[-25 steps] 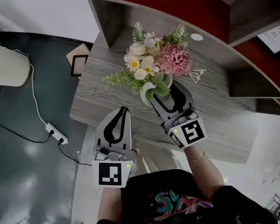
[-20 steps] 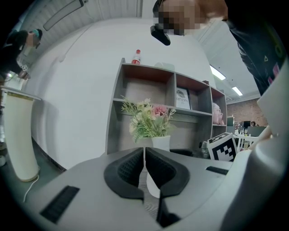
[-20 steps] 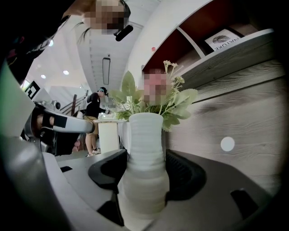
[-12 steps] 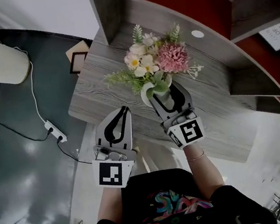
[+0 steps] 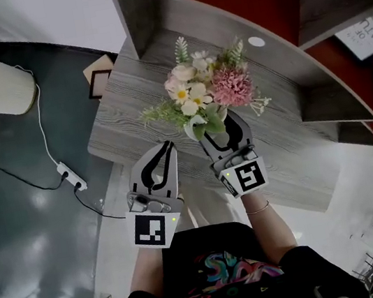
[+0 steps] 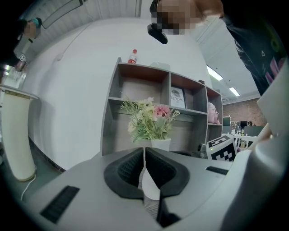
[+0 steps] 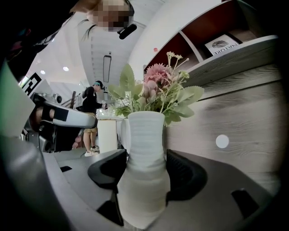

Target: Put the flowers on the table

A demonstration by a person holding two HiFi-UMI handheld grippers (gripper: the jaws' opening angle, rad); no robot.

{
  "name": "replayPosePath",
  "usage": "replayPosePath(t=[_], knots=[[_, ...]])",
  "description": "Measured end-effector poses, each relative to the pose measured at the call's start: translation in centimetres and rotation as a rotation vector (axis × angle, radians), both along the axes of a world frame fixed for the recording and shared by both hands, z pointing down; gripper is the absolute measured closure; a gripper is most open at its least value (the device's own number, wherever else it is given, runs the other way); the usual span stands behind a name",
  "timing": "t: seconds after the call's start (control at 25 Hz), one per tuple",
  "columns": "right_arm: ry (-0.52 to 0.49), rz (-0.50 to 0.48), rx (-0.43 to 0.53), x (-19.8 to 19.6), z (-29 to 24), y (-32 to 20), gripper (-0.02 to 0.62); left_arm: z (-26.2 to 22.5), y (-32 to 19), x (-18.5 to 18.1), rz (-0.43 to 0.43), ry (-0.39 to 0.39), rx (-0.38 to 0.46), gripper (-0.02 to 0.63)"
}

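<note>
Head view: my right gripper (image 5: 219, 126) has its jaws clamped on the vase (image 7: 143, 144) of flowers (image 5: 208, 88), over the grey table (image 5: 124, 113) below the shelf (image 5: 219, 5). I cannot tell whether the base touches the wood. Right gripper view shows both jaws pressed against the vase's waist. My left gripper (image 5: 163, 154) hangs beside it, jaws together, nothing between them.
</note>
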State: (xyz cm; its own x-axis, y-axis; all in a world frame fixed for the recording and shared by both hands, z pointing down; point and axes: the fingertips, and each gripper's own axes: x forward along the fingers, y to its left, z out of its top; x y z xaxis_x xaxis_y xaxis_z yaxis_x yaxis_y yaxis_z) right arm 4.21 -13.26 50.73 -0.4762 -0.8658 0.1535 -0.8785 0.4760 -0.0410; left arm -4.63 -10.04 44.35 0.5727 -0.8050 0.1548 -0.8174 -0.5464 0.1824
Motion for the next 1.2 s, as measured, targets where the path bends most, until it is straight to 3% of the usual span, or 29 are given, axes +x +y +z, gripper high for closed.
replayPosePath(t=[0.4,0.72,1.2], knots=[[0.021,0.01,-0.006,0.6,0.3,2.1,0.302,-0.3,1.9,1.4,0.046,-0.002,0.013,0.574],[-0.043,0.016,0.011,1.0,-0.4,2.0,0.302,-0.5,1.9,2.4,0.058,-0.007,0.017,0.574],[-0.055,0.021,0.016,1.9,-1.0,2.5,0.302,-1.1,2.0,2.8,0.065,-0.013,0.034,0.574]])
